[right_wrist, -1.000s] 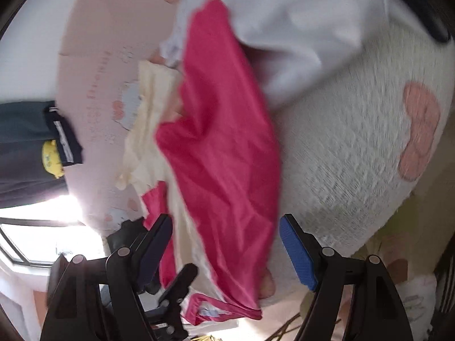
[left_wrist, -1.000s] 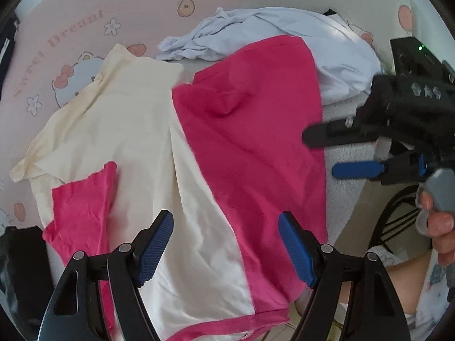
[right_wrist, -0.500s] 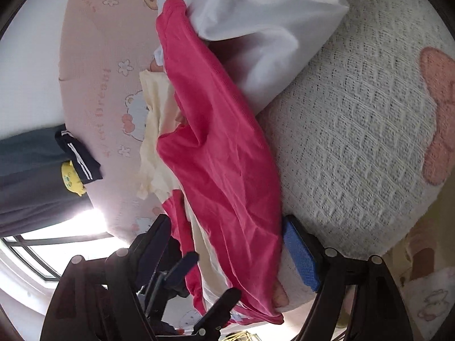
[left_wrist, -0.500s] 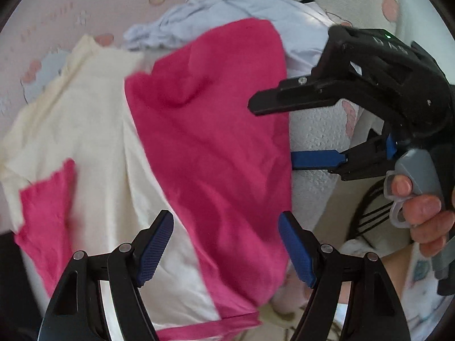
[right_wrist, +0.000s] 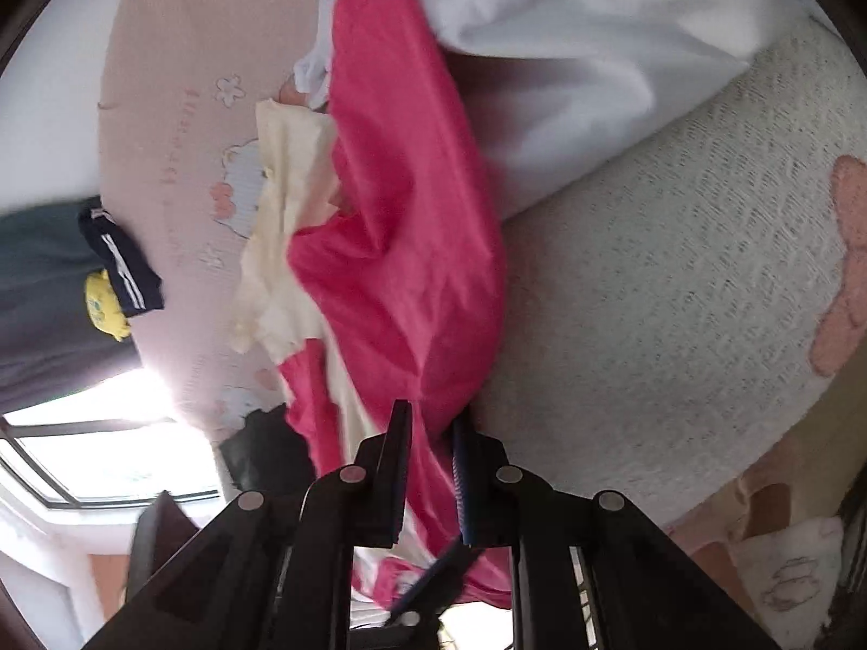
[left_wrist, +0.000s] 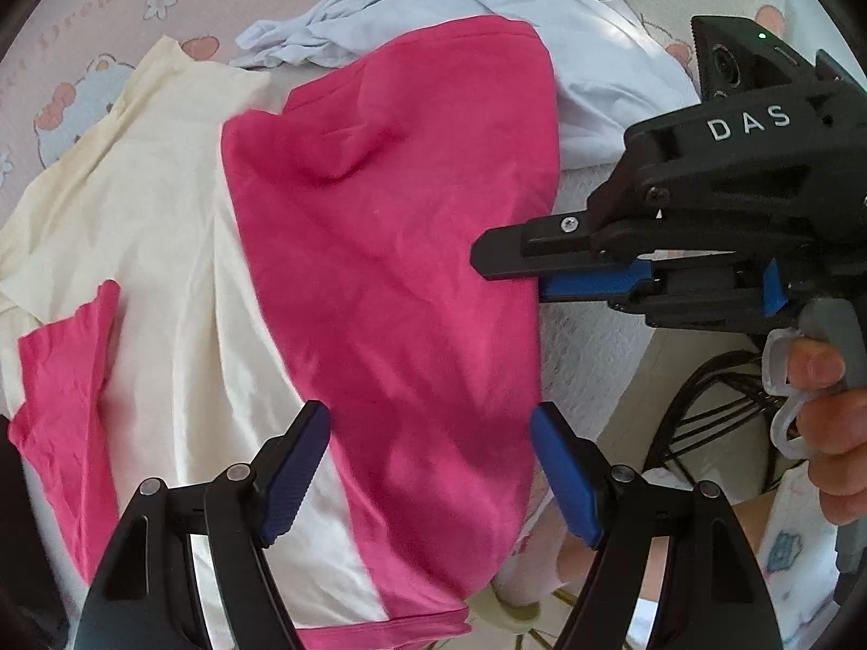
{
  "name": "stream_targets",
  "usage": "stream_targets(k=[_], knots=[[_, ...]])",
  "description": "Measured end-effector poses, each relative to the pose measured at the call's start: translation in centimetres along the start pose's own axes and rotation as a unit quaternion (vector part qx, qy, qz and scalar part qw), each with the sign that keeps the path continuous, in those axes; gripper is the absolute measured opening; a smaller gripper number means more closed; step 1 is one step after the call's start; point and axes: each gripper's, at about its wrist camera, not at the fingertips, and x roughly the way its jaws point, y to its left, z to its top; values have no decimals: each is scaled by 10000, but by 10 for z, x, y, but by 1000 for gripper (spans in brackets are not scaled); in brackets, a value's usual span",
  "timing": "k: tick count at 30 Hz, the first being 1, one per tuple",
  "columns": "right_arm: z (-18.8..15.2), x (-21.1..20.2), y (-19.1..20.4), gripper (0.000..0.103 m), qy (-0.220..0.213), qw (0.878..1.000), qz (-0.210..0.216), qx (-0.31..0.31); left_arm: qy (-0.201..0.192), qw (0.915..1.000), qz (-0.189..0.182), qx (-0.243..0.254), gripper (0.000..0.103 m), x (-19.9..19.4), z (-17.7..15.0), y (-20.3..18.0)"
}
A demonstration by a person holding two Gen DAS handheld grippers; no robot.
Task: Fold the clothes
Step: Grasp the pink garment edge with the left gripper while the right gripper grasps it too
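Observation:
A pink and cream shirt (left_wrist: 390, 271) lies spread on the bed, its cream panel (left_wrist: 162, 206) to the left. My left gripper (left_wrist: 431, 466) hangs open above the shirt's lower pink part, touching nothing. My right gripper (left_wrist: 512, 276) comes in from the right at the shirt's right edge. Its jaws are closing, and in the right wrist view the right gripper (right_wrist: 433, 433) has a fold of the pink shirt (right_wrist: 412, 249) pinched between its pads. A hand (left_wrist: 829, 422) squeezes its trigger.
A pale blue garment (left_wrist: 542, 16) lies bunched behind the shirt, partly under it. A white knitted cover (right_wrist: 677, 281) forms the bed's right edge, with cables (left_wrist: 715, 406) on the floor beyond. A dark garment with a yellow patch (right_wrist: 108, 292) lies far left on the pink sheet (left_wrist: 81, 16).
My right gripper moved in from the right to the shirt's right edge and its jaws went from wide open to pinched on the pink cloth. The left gripper stayed open and tilted slightly.

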Motion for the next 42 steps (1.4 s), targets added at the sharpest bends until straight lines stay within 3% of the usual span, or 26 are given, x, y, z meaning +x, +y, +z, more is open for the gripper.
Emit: stream_targets(k=[9,16,20,22,23,25,27,32,37,38,39,40,42], knots=[[4,2,4,13,90,9998,171,-6,20,9995,-167,-271,75,4,9,4],[4,4,3,13,72,9997,236,85,-367,9981,468,-133,74,6,6,-5],[3,5,3,17,93,9994,332,95,-518,9961,705,-56,36,6,2,-6],[3,5,1,17,89,9995,287,86,-487,9970,605,66,24,9,0,-8],[4,5,0,17,77,9996,238,85,-503,9974,522,37,24,8,-1,-7],[5,5,-3,38,-20,9999,121,115,-500,9979,404,-78,24,8,-1,-2],[8,1,-9,51,-242,9993,114,253,-460,9984,279,-180,24,7,1,2],[21,-7,-12,53,-870,9958,48,284,-442,9985,77,-323,24,6,3,9],[39,2,1,53,-1012,9947,-135,89,-485,9979,-95,-409,24,4,2,13],[40,5,7,52,-1036,9942,-280,-47,-486,9976,-158,-459,24,4,2,14],[41,9,14,38,-1059,9933,-424,-184,-481,9973,-234,-512,24,3,3,16],[41,12,21,16,-1055,9920,-616,-312,-477,9968,-310,-566,24,3,3,18],[39,17,34,8,-1041,9882,-983,-552,-452,9953,-487,-699,24,1,4,24]])
